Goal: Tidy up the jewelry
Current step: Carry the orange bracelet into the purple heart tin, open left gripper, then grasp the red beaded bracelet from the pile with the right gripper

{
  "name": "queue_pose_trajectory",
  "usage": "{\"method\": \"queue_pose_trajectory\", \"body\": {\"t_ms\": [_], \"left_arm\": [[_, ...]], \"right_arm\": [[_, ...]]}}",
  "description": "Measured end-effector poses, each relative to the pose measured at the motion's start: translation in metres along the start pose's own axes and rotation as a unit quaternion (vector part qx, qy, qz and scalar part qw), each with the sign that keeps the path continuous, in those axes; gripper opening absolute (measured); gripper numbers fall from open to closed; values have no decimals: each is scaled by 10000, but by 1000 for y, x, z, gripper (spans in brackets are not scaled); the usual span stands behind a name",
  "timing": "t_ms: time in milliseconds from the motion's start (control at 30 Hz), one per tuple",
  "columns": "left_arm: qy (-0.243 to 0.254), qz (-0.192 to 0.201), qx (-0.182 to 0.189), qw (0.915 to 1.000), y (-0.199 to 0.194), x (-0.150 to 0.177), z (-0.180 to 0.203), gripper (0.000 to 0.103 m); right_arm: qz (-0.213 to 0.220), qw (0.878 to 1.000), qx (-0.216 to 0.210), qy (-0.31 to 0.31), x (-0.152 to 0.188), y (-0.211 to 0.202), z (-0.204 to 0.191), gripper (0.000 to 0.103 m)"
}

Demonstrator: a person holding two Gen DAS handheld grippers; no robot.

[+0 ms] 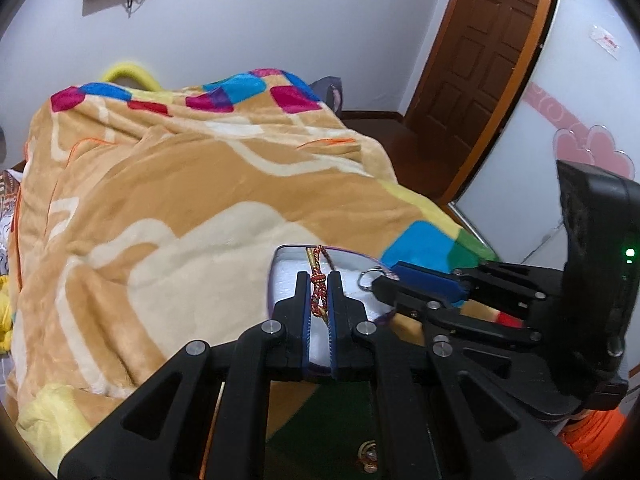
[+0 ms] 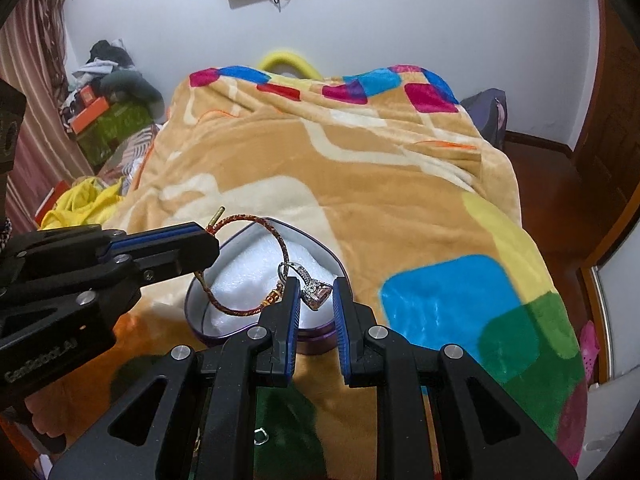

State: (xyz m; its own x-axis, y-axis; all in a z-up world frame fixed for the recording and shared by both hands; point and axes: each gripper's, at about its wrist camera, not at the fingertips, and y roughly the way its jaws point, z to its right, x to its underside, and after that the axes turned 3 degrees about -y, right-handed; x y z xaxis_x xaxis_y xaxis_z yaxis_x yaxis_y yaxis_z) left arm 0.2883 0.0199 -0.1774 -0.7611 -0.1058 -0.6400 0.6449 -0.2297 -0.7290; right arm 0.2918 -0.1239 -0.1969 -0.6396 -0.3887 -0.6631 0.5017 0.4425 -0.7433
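A purple heart-shaped jewelry box point(image 2: 320, 336) with white foam lining point(image 2: 248, 292) sits open on the bed blanket; its rim also shows in the left wrist view point(image 1: 276, 256). My left gripper point(image 1: 319, 280) is shut on a red-and-gold woven cord bracelet point(image 1: 319, 284), held above the box; the bracelet point(image 2: 280, 240) arcs from that gripper point(image 2: 208, 236) in the right wrist view. My right gripper point(image 2: 316, 292) is open, its fingers either side of a silver charm point(image 2: 316, 294) hanging from the bracelet by a ring point(image 1: 366, 278). The right gripper point(image 1: 384, 284) enters the left wrist view from the right.
The tan blanket point(image 2: 360, 184) with coloured squares covers the bed. A small ring point(image 2: 261, 436) and a gold piece point(image 1: 368, 456) lie on the blanket below the grippers. Clutter and boxes point(image 2: 100, 116) stand at the left, a wooden door point(image 1: 480, 52) at the right.
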Motion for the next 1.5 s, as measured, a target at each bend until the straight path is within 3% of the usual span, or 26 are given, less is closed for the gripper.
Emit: {"method": "queue_pose_trajectory", "body": {"t_ms": [500,1100,1267,1500], "left_arm": [[124,-67,-256,9996,-1,2,-3,10],[362,286,-511,9976,-59,12,8,38],[479,379,-556,9966,-79,21,15,48],[501,478,-611,9957,-102,37,24,58]], "right_arm": [[-214,9994,145,-220,-7,7,-8,15],[152,9988,391,-254,-9,-48,-21,20],[393,9976,526,-239,-5,-72,-25,34],[578,9968,525,-157,7,-96,-30,36]]}}
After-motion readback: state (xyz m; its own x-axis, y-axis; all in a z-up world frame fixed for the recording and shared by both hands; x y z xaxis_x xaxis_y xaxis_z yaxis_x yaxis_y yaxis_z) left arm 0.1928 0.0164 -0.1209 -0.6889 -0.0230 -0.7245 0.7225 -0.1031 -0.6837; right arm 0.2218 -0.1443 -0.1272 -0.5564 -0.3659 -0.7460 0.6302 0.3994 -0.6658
